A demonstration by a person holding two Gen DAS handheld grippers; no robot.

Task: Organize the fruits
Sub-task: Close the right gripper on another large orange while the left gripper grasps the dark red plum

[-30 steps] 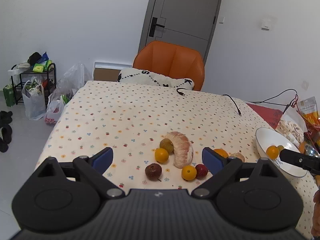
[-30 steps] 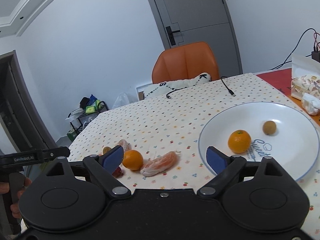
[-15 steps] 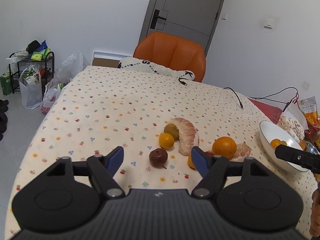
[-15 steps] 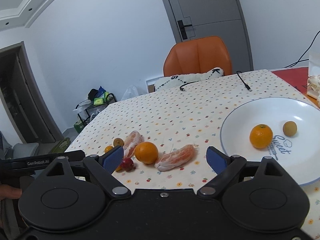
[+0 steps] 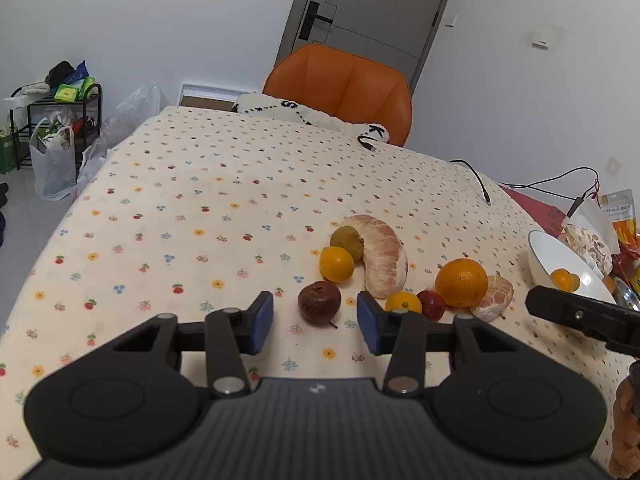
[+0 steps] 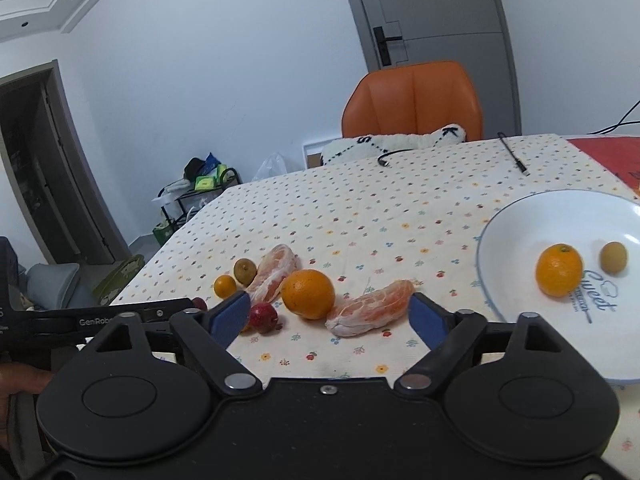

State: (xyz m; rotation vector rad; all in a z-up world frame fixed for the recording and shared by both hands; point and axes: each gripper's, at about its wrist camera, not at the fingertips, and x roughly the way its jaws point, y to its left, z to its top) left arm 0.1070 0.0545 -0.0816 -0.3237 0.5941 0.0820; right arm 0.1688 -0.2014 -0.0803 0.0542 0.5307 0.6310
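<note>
Left wrist view, left tongs (image 5: 315,322) parted around dark fruit (image 5: 319,303), right tongs (image 6: 330,316) wide over pomelo segment (image 6: 370,309)

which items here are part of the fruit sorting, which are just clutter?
Job:
left gripper, open around the dark brown fruit
right gripper, open
big orange
pomelo wedges
small red fruit
white plate

Clutter:
orange chair
black cable
snack bags
</note>
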